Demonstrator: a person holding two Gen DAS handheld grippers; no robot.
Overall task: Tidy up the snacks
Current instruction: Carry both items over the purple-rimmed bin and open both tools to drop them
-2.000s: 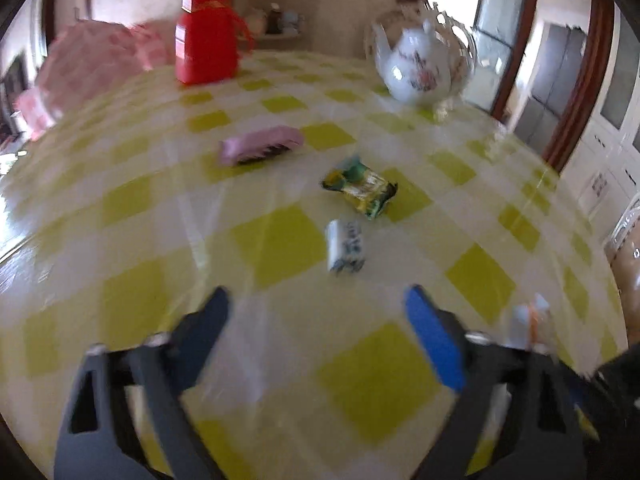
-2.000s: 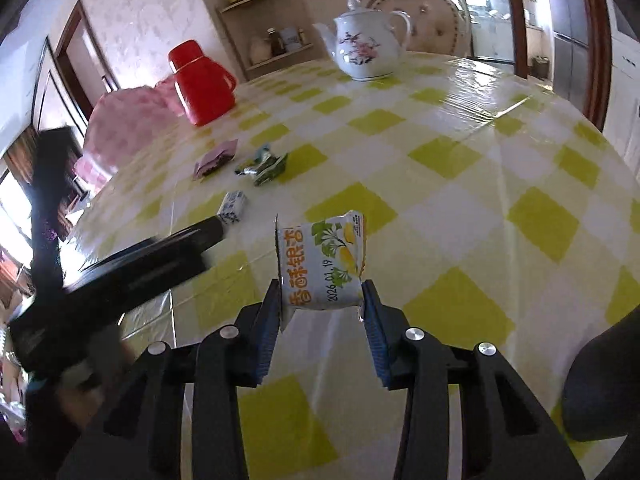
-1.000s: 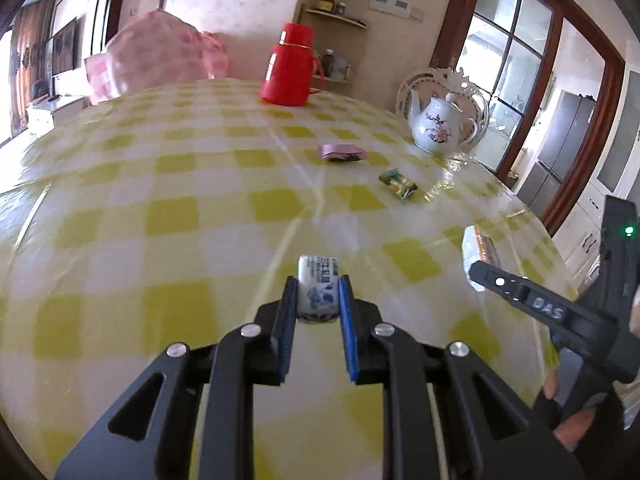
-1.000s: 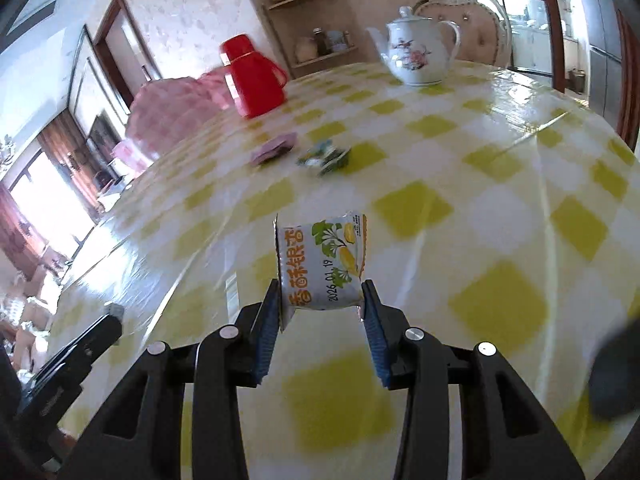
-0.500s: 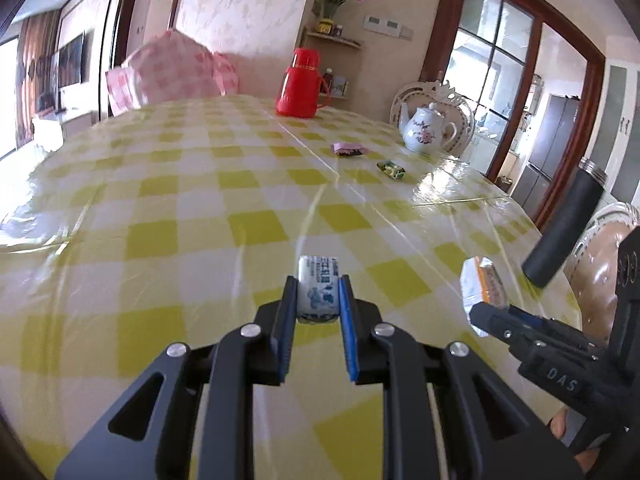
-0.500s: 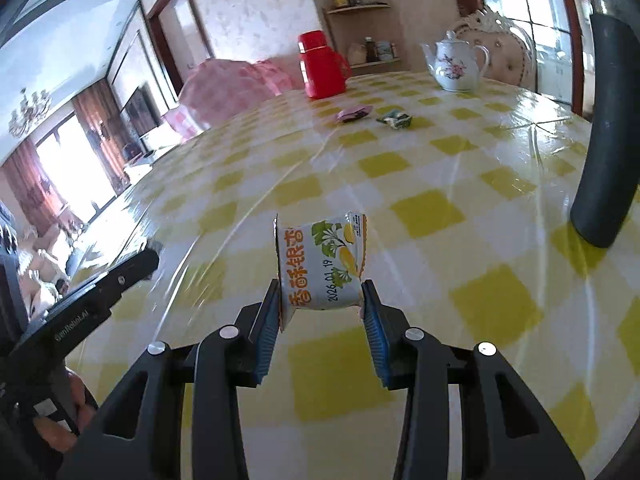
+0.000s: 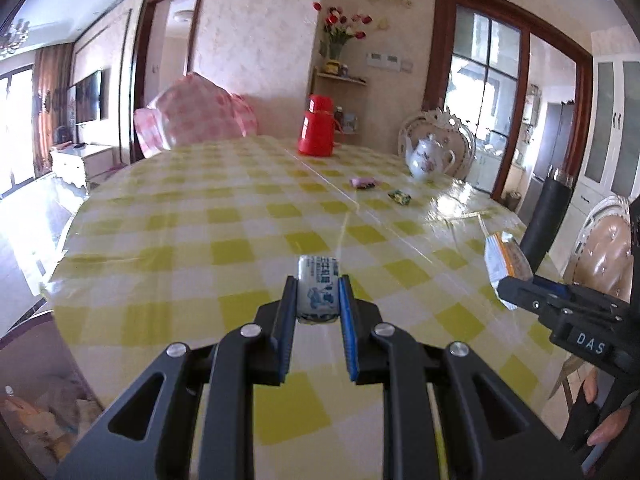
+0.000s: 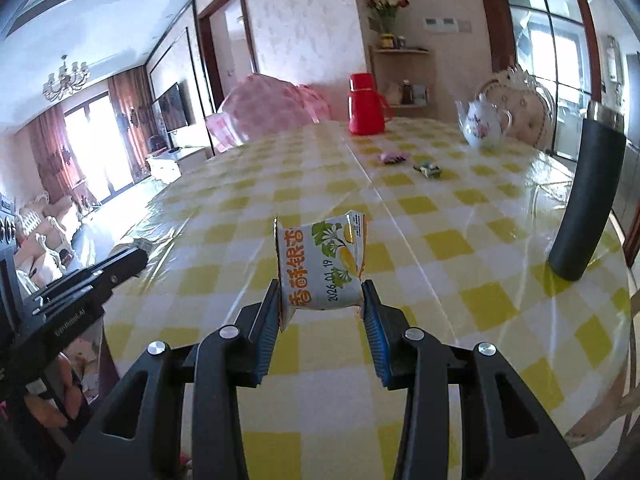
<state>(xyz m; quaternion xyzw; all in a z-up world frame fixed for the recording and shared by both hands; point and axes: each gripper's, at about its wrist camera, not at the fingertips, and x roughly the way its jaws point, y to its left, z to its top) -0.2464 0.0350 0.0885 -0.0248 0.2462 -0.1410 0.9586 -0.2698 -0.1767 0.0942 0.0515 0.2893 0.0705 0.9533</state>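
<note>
Left gripper (image 7: 318, 300): pinches a small white and blue packet (image 7: 318, 289) between its blue pads. The pads press on the two long sides of the packet.
White and blue packet: it is held above the near part of the table (image 7: 192, 216), not touching it. Its long axis runs along the fingers, away from the camera. The far end points to the far side of the table and stands out a little beyond the fingertips.
Right gripper (image 8: 322, 298): pinches a white packet with green leaves and orange letters (image 8: 322, 266). The pads hold it at its lower part, on the left and right edges.
Leaf packet: it is in the air above the near middle of the table. Its long axis goes up and away from the fingers, so most of it rises above the fingertips. The printed face looks to the camera, and the top crimped edge leans a little to the right.
Both grippers: in the left wrist view the right one is at the right, with its packet seen edge-on.
Pink packet (image 7: 363, 182): lies flat on the far part of the table, long axis left to right.
Green packet (image 7: 399, 197): lies just right of the pink one and a little nearer, apart from it.
Red flask (image 7: 317, 125): stands upright at the far edge.
Teapot (image 7: 429, 159): stands at the far right, well apart from the flask.
Black bottle (image 8: 585, 200): stands tilted in the picture at the right side of the table.
</note>
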